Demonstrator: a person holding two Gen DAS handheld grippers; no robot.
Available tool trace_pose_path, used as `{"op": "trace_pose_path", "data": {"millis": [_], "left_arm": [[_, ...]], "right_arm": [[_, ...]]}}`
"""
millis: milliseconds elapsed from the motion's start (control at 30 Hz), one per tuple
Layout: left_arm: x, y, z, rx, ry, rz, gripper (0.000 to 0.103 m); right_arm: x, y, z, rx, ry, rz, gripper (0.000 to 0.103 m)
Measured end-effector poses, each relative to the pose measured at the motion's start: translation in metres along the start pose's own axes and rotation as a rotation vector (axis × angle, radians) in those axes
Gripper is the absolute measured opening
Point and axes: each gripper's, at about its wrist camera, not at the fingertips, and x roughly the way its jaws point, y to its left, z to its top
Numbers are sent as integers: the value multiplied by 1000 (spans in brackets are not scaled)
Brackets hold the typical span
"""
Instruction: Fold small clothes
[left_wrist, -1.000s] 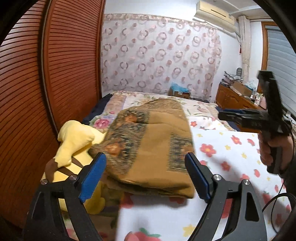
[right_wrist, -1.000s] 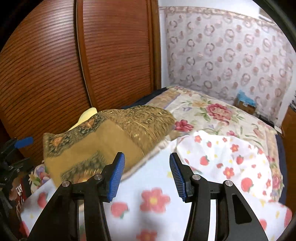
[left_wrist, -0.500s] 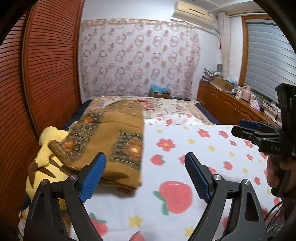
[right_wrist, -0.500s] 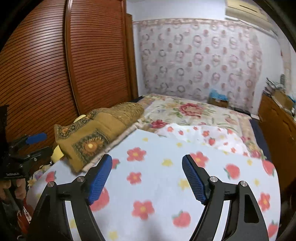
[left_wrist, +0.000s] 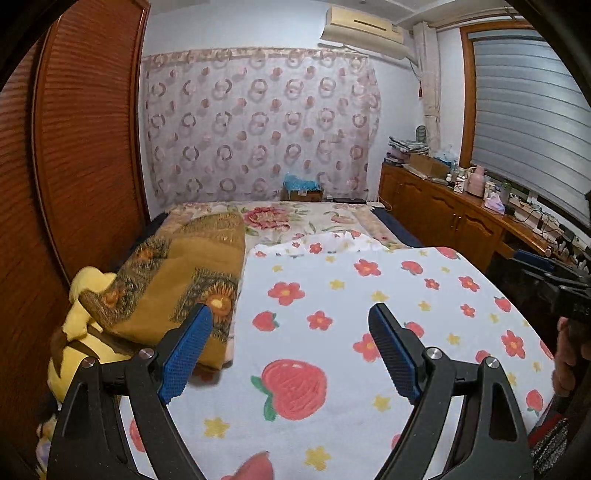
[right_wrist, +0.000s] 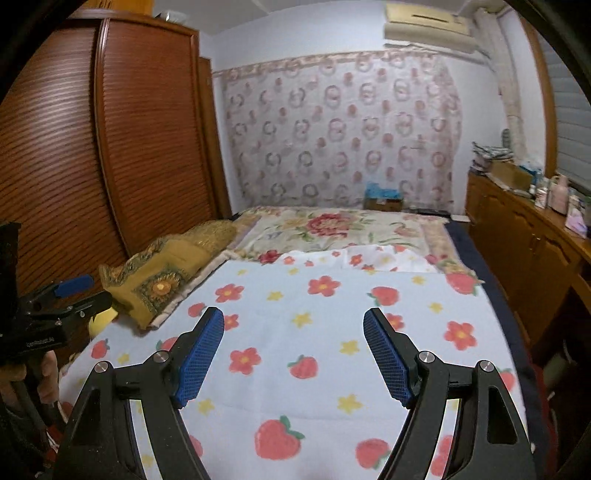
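A folded brown patterned cloth (left_wrist: 177, 280) lies at the bed's left side, partly on a yellow plush toy (left_wrist: 83, 325). Past the far edge of the strawberry blanket (left_wrist: 332, 295) a small crumpled white cloth with red flowers (left_wrist: 321, 245) rests. My left gripper (left_wrist: 291, 350) hovers open over the blanket's near part, nothing between its blue pads. My right gripper (right_wrist: 293, 354) is also open and empty above the blanket. In the right wrist view the brown cloth (right_wrist: 166, 273) and the white cloth (right_wrist: 373, 258) lie ahead, and the left gripper (right_wrist: 70, 291) shows at the left edge.
A slatted wooden wardrobe (right_wrist: 110, 147) runs along the left of the bed. A wooden sideboard (left_wrist: 461, 221) crowded with small items stands on the right. A floral bedspread (right_wrist: 332, 229) and a cardboard box (right_wrist: 382, 201) lie toward the curtained wall. A hand (left_wrist: 565, 358) holds the right gripper's handle.
Both views have swung right, from the brown cloth toward the strawberry blanket. The right gripper's jaws have spread wider. The left jaws kept their width.
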Motion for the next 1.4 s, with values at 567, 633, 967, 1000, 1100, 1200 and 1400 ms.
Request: {"op": "trace_pose_path", "data": {"millis": [567,633,967,1000,1100,1200,1400], "left_arm": [[-34,-29,41,19,-99,-43,87],[-35,-29,42,22,-102,-42,87],[-36,-29,41,26,-101,-38,87],[-36,-29,41,25,-101,-38,87],[-36,-26,41,24,-102,-30,87],[-37,-21,40,22,-97,-25,87],[-37,-18,38,23,-94,-23,87]], "right_arm": [[-49,43,-20,16,-135,-94,80],[-46,42,-25,17,-139,-95,80],[-44,29,-27,11,-143,-96,80],[-44,28,-27,11,-143,-97,80],[-44,27,-27,11,-143,-97,80],[-44,26,-26,13,-140,-96,80],[-43,22,-21,17,-135,-96,80]]}}
